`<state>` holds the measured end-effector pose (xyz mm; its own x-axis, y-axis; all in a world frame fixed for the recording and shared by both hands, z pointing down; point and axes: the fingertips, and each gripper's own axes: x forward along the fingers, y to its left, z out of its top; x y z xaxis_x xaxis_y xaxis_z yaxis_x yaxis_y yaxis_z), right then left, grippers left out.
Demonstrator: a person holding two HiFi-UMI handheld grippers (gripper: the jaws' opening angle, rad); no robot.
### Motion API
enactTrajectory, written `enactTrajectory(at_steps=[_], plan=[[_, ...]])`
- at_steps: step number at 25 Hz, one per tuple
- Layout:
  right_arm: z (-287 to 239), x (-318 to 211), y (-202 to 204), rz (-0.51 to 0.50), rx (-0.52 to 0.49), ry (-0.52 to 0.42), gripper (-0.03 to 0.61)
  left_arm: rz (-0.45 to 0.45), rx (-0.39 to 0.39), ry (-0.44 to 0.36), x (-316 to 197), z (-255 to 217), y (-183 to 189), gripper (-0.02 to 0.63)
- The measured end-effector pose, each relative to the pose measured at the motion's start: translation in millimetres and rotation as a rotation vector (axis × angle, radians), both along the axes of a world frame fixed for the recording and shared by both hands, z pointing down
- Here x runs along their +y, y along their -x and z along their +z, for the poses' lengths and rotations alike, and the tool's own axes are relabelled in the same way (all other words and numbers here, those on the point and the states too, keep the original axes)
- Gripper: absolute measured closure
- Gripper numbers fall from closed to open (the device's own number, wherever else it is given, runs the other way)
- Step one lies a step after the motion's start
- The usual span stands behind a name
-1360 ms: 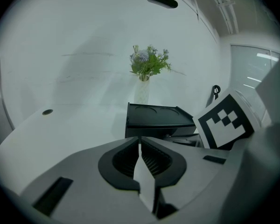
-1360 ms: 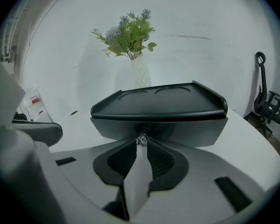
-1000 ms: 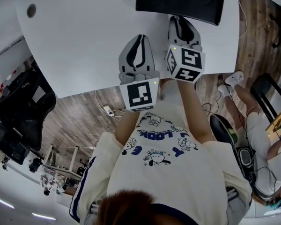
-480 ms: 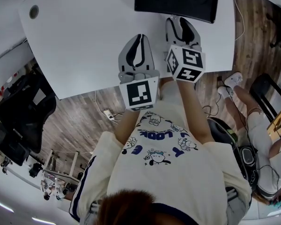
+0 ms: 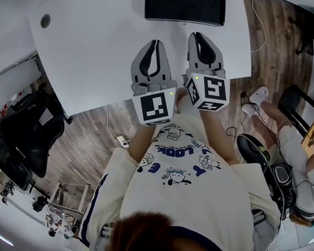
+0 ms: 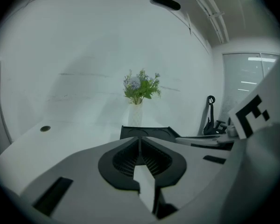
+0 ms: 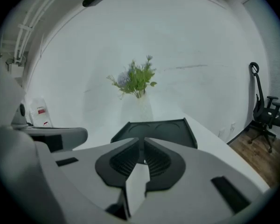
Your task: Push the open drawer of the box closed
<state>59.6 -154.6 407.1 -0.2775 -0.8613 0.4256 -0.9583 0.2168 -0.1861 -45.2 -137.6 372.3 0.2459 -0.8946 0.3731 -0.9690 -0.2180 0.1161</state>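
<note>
left claw: your left gripper [image 5: 155,42] is pressed together, tip to tip, with nothing between the pads; it hangs over the near part of the white table [image 5: 89,46].
right claw: your right gripper [image 5: 198,35] sits just right of the left one, side by side with it; its jaws have just been closing and now meet with nothing caught between them.
box: the black box [image 5: 184,3] lies at the far edge of the table, ahead of both grippers and apart from them, more in line with your right one.
drawer: both gripper views show you a flat black rimmed face with two round recesses; you cannot tell how far it stands out.
beyond the box: a vase of flowers [image 6: 139,93] stands against the white wall.
far left: a black office chair [image 5: 26,135] stands on the wood floor.
</note>
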Motion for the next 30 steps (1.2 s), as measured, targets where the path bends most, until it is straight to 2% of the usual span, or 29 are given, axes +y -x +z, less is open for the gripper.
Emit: enactTrajectory(at_steps=[5, 8, 16, 30], plan=[[-52, 8, -3, -0.006, -0.012, -0.147, 0.532, 0.014, 0.004, -0.073, 0, -27, -12, 0.586], [-70, 12, -3, -0.025, -0.007, -0.202, 0.532, 0.021, -0.001, -0.117, 4, -46, -17, 0.586], [-98, 29, 3, -0.035, 0.004, -0.261, 0.533, 0.001, -0.016, -0.204, 18, -83, -7, 0.586], [-128, 38, 6, -0.077, -0.008, -0.342, 0.534, -0.046, -0.041, -0.300, 28, -117, 0, 0.586]])
